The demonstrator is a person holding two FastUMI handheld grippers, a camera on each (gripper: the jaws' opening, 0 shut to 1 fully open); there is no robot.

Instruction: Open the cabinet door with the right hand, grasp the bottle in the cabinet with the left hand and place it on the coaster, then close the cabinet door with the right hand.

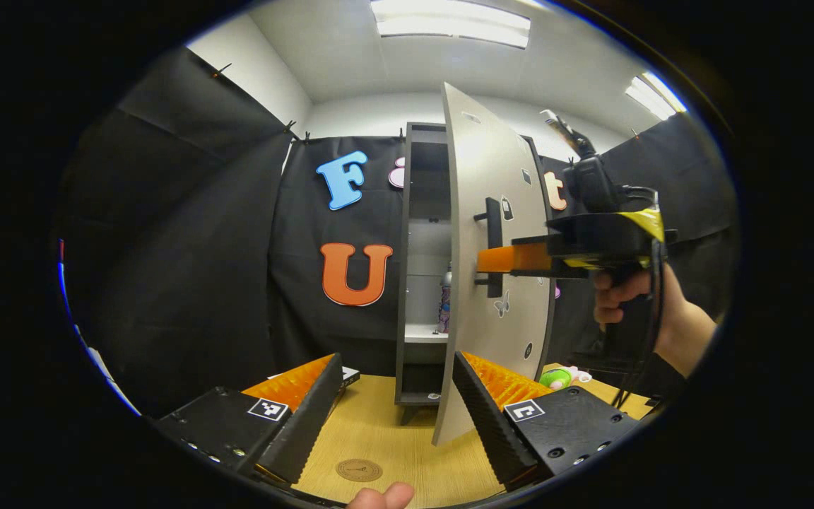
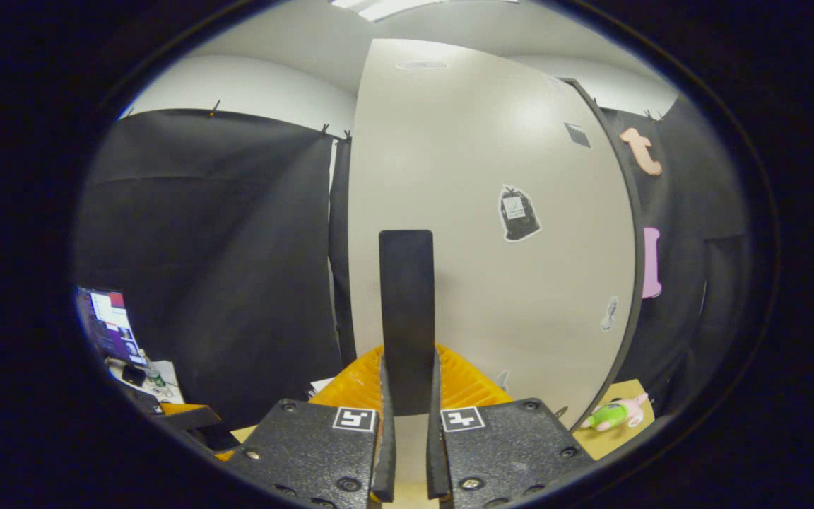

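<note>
Spread wide and empty, the left gripper [image 1: 393, 417] waited above the coaster [image 1: 359, 469] near the tabletop's [image 1: 386, 424] front edge. To swing the cabinet door [image 1: 495, 283] clear, the right gripper [image 2: 407, 431] pinched its black handle [image 2: 406, 318]; the bottle [image 1: 444, 300] behind looked partly hidden.

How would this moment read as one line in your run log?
step: opening door | right gripper: shut on door handle | cabinet door: partly open | left gripper: open, empty | bottle: on shelf

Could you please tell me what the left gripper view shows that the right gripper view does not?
Left gripper view alone: the cabinet's open interior, the bottle on its shelf, the coaster and the open left claw. Right gripper view alone: a monitor at the far left. Both: the door, its black handle clamped in the right claw, and a green toy.
</note>
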